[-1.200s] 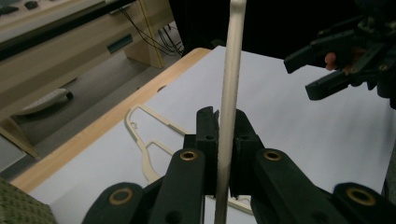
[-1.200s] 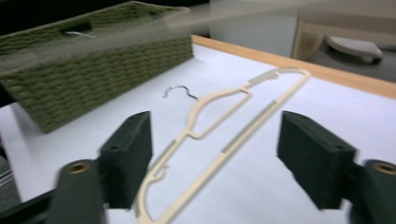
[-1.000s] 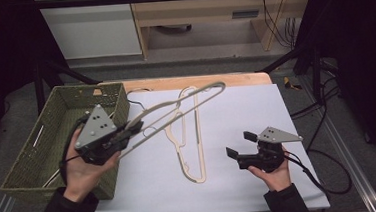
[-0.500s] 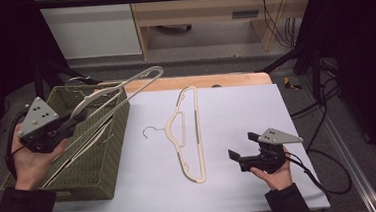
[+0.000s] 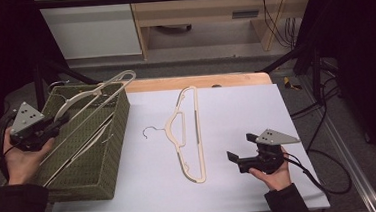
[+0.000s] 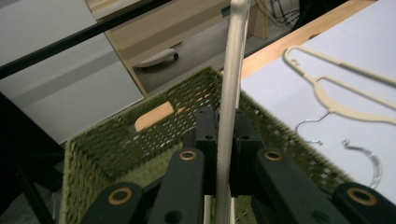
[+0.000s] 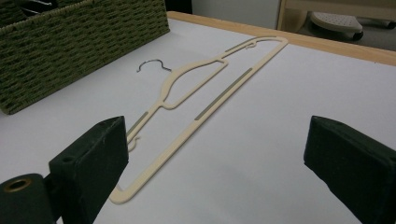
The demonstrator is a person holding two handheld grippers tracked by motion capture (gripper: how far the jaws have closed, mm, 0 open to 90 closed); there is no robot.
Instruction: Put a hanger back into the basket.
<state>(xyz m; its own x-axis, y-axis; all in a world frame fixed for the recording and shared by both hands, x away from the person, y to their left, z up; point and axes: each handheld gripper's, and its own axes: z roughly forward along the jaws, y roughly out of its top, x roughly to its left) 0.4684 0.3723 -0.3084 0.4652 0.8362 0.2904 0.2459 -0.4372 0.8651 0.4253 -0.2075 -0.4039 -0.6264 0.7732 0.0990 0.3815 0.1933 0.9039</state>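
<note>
At the left of the high view, the left gripper (image 5: 52,126) clamps one cream hanger (image 5: 92,95) over the woven basket (image 5: 113,136) — nearly in; another hanger (image 5: 188,131) lies mid-surface before the right gripper (image 5: 239,152), jaws apart — still to go.

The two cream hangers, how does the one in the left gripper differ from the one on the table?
The held hanger is clamped by the left gripper and tilted up over the green basket; the table hanger lies flat on the white surface, touched by nothing, in front of the open right gripper. Both are cream, slim, with metal hooks.
</note>
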